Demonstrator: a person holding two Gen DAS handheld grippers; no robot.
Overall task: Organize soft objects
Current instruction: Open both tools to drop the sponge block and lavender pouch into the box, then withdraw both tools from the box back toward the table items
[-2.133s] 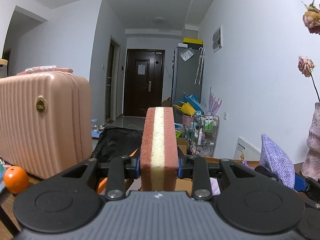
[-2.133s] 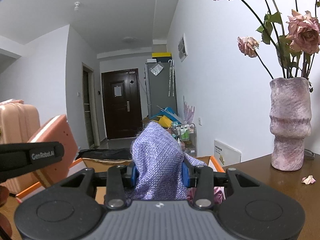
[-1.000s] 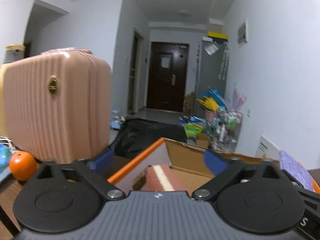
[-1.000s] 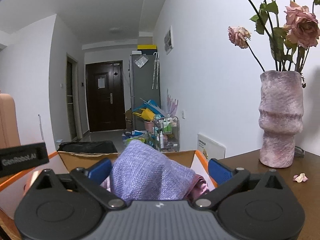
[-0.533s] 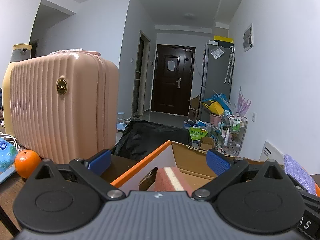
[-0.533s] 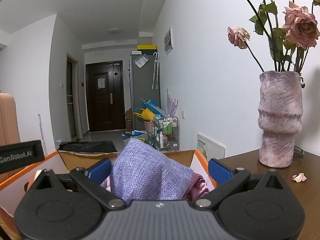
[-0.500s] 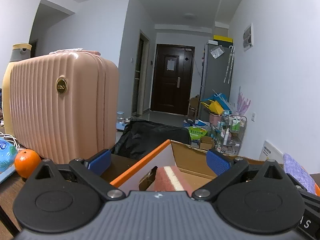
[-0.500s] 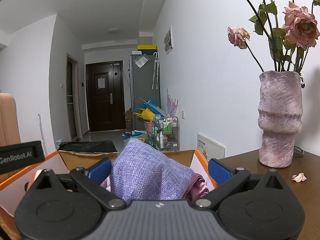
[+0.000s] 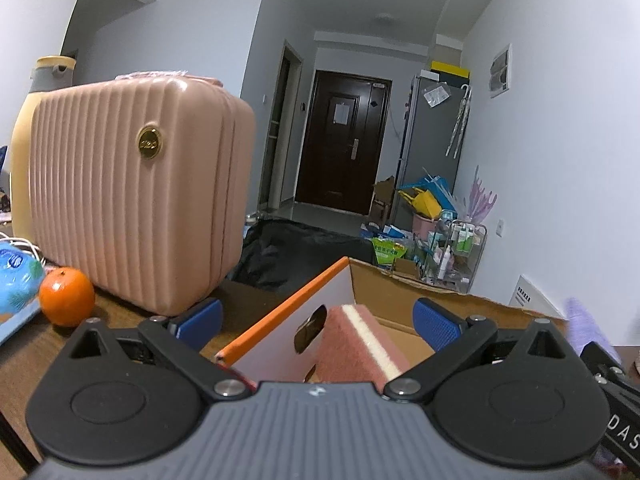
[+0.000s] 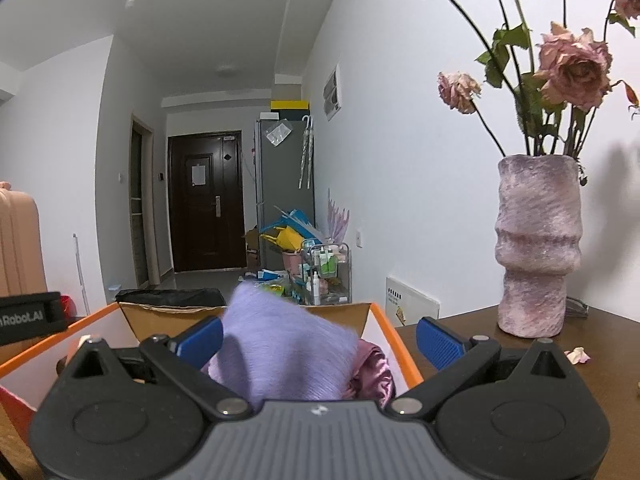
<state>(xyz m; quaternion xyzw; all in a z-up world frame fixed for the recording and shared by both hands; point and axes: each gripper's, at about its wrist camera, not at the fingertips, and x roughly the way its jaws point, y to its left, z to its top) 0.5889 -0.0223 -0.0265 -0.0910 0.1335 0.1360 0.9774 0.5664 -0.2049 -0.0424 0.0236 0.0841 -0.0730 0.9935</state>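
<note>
A pink sponge with a cream middle layer [image 9: 352,344] leans inside the orange-edged cardboard box [image 9: 280,308]. My left gripper [image 9: 316,320] is open just above and behind it, blue pads spread wide, touching nothing. In the right wrist view a purple cloth [image 10: 280,352] lies piled in the same box [image 10: 384,320], over a shiny mauve fabric [image 10: 374,372]. My right gripper [image 10: 318,338] is open around the cloth without pressing it. The cloth's edge [image 9: 584,324] shows at the far right of the left wrist view.
A pink ribbed suitcase [image 9: 132,196] stands on the brown table at the left, with an orange [image 9: 66,296] in front of it. A pink vase [image 10: 536,248] with dried roses stands right of the box; petals [image 10: 578,354] lie near it.
Both grippers opened: the left let the sponge drop into the box, the right let go of the purple cloth, which settled lower. Over the last half second both views shifted slightly.
</note>
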